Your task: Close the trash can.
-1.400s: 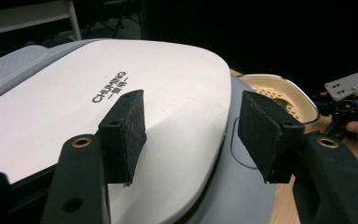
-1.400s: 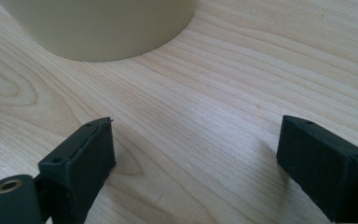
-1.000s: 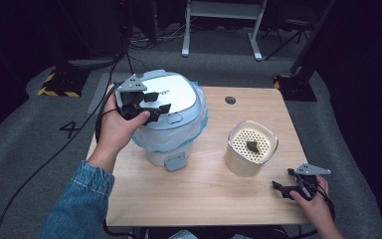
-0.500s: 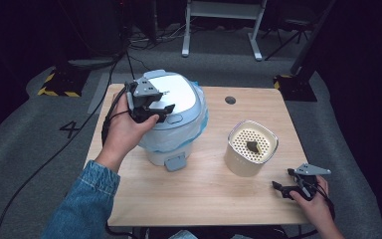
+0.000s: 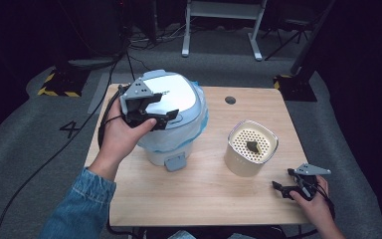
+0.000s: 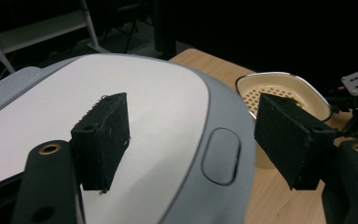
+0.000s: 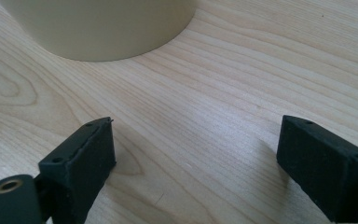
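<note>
Left gripper [image 5: 165,115], jaws just opening, hovers spread over the bin lid [image 5: 179,94].

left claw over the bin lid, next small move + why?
Probably lower the left claw onto the bin's lid button. Its jaws have just been opening and stand wide with nothing between them, hovering over the white lid, and the button sits just ahead between them. The right claw rests open on the table.
</note>
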`<state>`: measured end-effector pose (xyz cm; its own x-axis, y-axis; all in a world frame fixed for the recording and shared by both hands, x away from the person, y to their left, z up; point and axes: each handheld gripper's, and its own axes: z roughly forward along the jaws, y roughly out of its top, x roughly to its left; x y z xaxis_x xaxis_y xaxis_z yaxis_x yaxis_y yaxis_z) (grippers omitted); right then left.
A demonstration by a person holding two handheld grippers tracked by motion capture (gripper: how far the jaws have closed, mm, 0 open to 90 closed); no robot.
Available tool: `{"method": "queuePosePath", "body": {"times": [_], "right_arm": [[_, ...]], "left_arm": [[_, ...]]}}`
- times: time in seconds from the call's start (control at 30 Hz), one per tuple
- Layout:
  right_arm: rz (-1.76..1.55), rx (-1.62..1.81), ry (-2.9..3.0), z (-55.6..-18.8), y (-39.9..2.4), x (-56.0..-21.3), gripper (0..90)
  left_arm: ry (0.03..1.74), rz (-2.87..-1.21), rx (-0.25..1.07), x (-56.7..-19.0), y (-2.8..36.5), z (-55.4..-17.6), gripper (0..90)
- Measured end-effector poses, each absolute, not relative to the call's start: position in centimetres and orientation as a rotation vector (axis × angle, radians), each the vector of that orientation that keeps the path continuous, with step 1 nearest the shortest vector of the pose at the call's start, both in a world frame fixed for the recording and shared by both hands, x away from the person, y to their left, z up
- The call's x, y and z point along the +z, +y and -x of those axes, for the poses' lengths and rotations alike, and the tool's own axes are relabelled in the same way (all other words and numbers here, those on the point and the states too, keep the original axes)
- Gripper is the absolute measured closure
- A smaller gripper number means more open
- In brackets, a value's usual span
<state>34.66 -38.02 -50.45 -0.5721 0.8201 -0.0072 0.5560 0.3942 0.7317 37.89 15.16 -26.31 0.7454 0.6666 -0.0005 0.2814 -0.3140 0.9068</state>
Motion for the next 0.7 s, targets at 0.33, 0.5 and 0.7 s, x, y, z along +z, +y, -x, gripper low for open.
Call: {"method": "queuePosePath", "body": {"times": [0.33,0.5,0.7], "right_arm": [[-1.19,0.991,2.291,-34.7,-38.0,-50.5,11.2],[-1.19,0.991,2.291,-34.7,-38.0,-50.4,11.2],[-1.188,0.992,2.291,-34.7,-38.0,-50.5,11.1]], "left_arm": [[0.731,-1.905,0.443,-27.1,16.3,-33.2,26.3],[0.742,-1.904,0.434,-28.6,17.2,-31.5,26.3],[0.753,-1.895,0.435,-30.6,18.1,-29.9,26.3]]}}
